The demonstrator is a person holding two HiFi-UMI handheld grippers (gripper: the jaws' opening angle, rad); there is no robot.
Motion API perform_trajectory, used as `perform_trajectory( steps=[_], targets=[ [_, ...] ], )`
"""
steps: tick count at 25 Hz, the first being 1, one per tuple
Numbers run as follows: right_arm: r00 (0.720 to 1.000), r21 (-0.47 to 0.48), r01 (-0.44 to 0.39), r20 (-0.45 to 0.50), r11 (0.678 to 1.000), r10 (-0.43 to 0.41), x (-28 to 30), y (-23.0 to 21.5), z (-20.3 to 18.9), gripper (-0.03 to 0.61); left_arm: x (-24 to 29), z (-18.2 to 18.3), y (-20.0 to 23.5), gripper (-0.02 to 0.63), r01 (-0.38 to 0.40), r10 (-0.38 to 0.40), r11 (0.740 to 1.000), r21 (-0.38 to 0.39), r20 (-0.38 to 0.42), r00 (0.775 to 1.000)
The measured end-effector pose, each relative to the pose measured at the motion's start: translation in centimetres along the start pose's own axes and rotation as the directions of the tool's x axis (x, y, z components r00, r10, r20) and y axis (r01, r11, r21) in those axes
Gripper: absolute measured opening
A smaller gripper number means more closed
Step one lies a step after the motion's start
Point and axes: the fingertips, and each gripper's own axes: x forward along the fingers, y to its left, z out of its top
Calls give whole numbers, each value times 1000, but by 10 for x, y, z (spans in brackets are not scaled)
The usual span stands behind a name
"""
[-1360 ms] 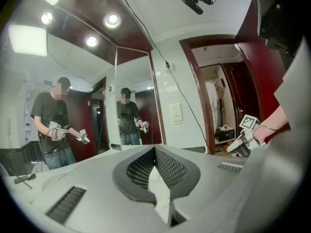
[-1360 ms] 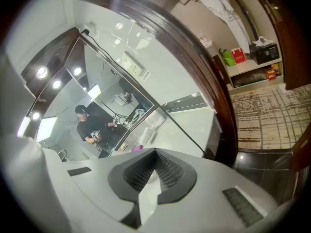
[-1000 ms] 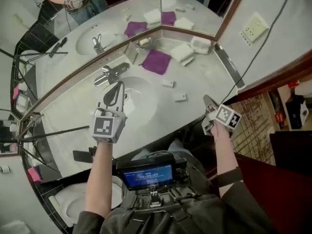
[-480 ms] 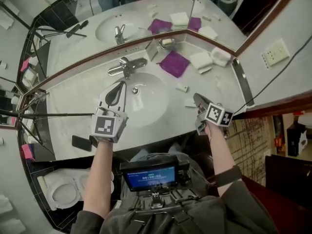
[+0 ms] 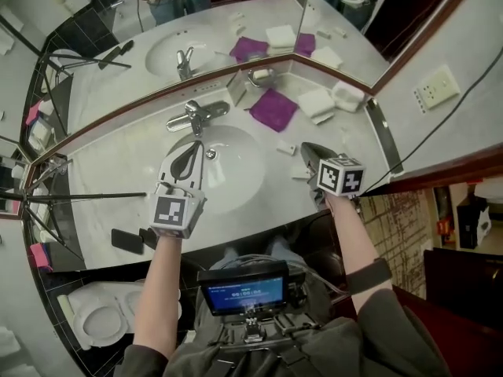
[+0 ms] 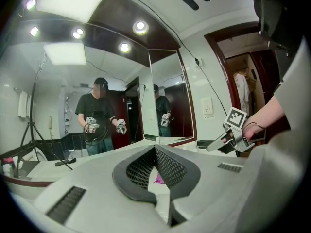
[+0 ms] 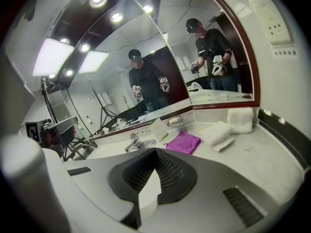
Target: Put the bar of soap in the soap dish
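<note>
The metal soap dish [image 5: 262,77] [image 7: 175,122] sits in the back corner under the mirrors, with a pale bar in it. Two small white packets [image 5: 284,148] [image 5: 301,173] lie on the counter right of the basin [image 5: 236,181]. My right gripper [image 5: 308,149] [image 7: 155,150] hovers just beside them with its jaws shut; only white surface shows through the gap below the tips, and nothing is clearly held. Over the basin's left side, short of the faucet [image 5: 195,115], my left gripper [image 5: 187,154] [image 6: 155,147] is shut and empty.
A purple cloth [image 5: 273,108] [image 7: 183,142] lies in front of the dish. Folded white towels [image 5: 317,102] [image 7: 217,132] are to its right. A white card [image 5: 236,93] stands left of the dish. A black phone [image 5: 126,240] lies at the counter's left front edge. Tripod legs [image 5: 78,197] cross the left side.
My right gripper has moved in from the counter's right edge to the small white packets and rolled, so its marker cube faces up. The left gripper has shifted only a little.
</note>
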Motion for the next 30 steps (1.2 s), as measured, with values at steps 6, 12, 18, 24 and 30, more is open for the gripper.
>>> perform_trajectory(
  steps=[6,12,18,24,30],
  targets=[
    [997,-321,53,-39,946,-69,41,7,57,17,9,-11,0,0,28,-28,999,-16,-11,1000],
    [989,-491,64,-86,869,-121,105,10,100,120,18,-27,10,0,48,-49,998,-50,-25,998],
    [970,-548,103,-129,830,-205,171,-2,116,246,28,-35,30,0,75,-76,995,-63,-17,997],
    [936,-556,165,-172,814,-307,232,-44,113,356,44,-49,38,0,78,-79,995,-56,-31,996],
    [944,-507,152,-181,848,-277,298,-70,114,356,78,-65,31,0,26,-30,996,-85,-49,998]
  ],
)
